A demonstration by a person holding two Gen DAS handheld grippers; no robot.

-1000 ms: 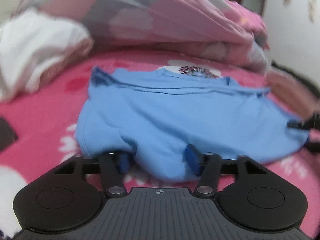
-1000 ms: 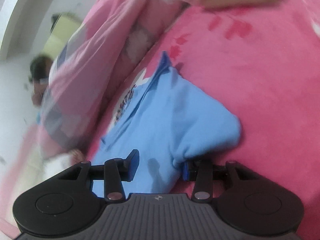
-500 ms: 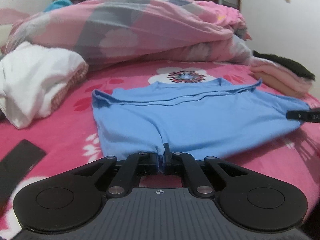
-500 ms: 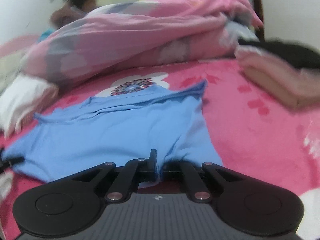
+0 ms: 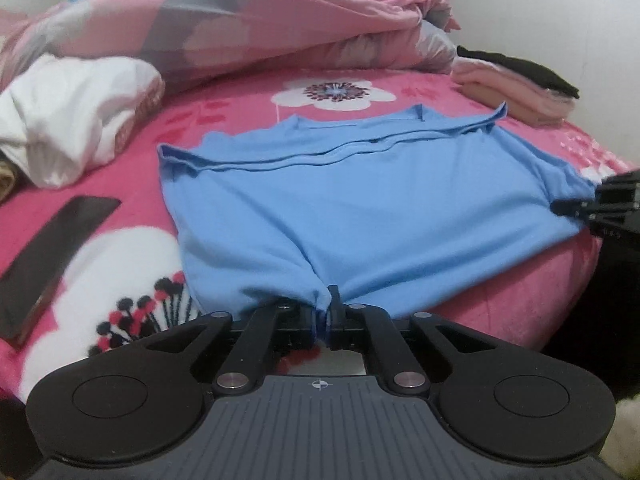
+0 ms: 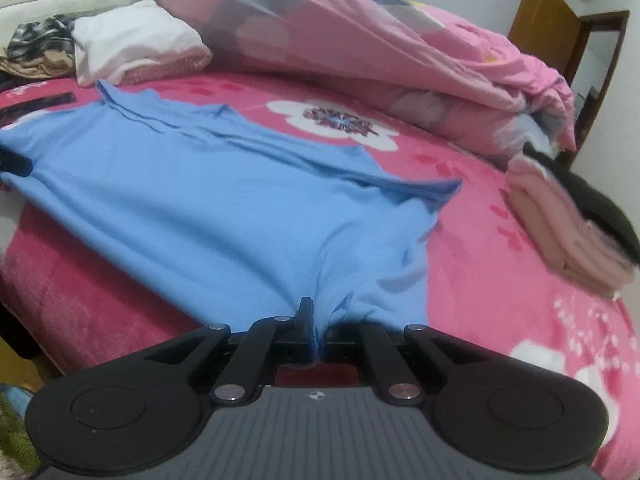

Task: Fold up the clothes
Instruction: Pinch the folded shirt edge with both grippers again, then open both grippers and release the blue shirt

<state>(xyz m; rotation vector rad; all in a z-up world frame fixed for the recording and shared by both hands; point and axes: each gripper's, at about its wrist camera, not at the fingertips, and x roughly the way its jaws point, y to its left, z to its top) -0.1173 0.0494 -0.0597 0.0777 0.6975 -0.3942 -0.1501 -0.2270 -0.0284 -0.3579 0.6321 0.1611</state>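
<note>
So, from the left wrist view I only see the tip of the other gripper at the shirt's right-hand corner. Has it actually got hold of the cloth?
Observer: Yes. In the right wrist view the right gripper is shut on the near hem of the blue shirt, with cloth bunched between its fingers.
Operator: Anything behind the white garment?
Observer: A black-and-white patterned garment heaped on some tan cloth.
Operator: And beyond the quilt?
Observer: A brown wooden door next to a dark doorway.
</note>
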